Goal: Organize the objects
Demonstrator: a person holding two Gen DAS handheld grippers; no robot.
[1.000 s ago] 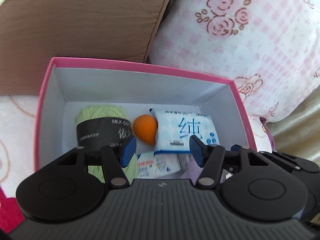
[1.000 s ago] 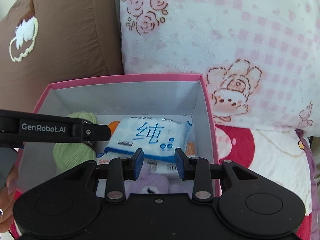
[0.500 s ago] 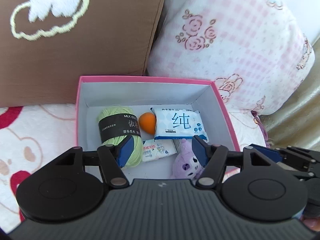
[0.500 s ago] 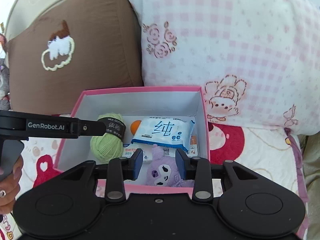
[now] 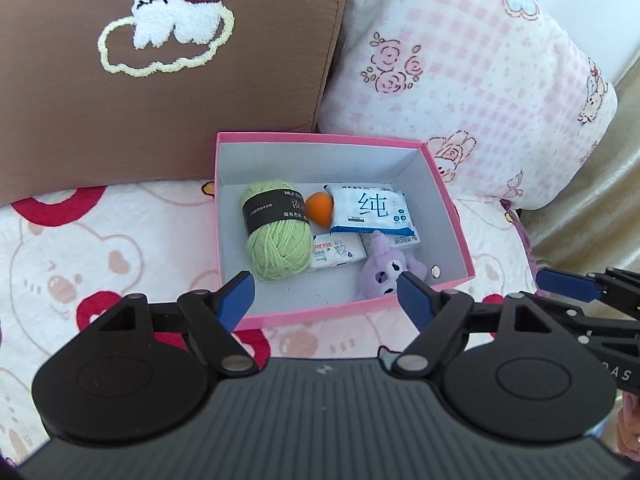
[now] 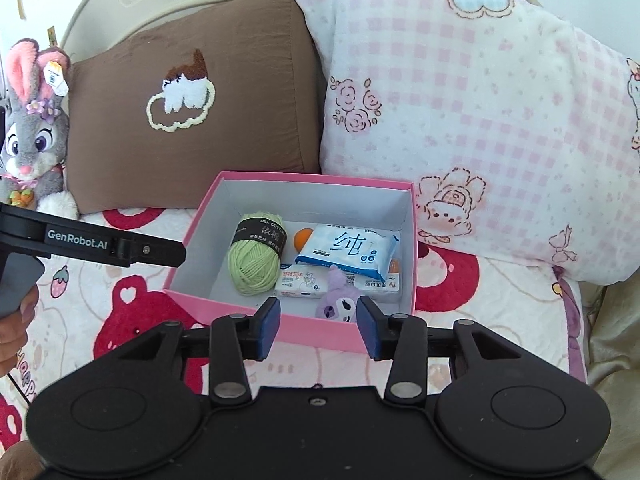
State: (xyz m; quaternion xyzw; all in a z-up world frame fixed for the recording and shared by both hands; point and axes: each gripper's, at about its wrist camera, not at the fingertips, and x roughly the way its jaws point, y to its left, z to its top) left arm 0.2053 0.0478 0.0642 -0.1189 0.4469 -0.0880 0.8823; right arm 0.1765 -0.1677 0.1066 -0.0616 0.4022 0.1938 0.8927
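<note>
Inside, the pink box (image 6: 296, 330) held everything, sitting on a patterned blanket (image 6: 120, 308) in front of a brown pillow (image 6: 224, 92) and a pink checked pillow (image 6: 480, 128). Farthest left in the box lay a ball of green yarn (image 6: 254, 260) with a dark paper band. Just beside it, toward the back wall, an orange ball (image 6: 303, 238) was partly hidden behind a blue and white tissue pack (image 6: 348, 252). A smaller tissue pack (image 6: 302, 285) lay in front, next to the yarn, and a purple plush toy (image 6: 338, 305) rested near the front wall on the right. The left gripper (image 5: 325, 295) hung above the near rim, its jaws opening with nothing between them. The right gripper (image 6: 318, 326) did likewise, jaws parting and empty. A plush rabbit (image 6: 32, 132) sat at the far left, outside the box.
</note>
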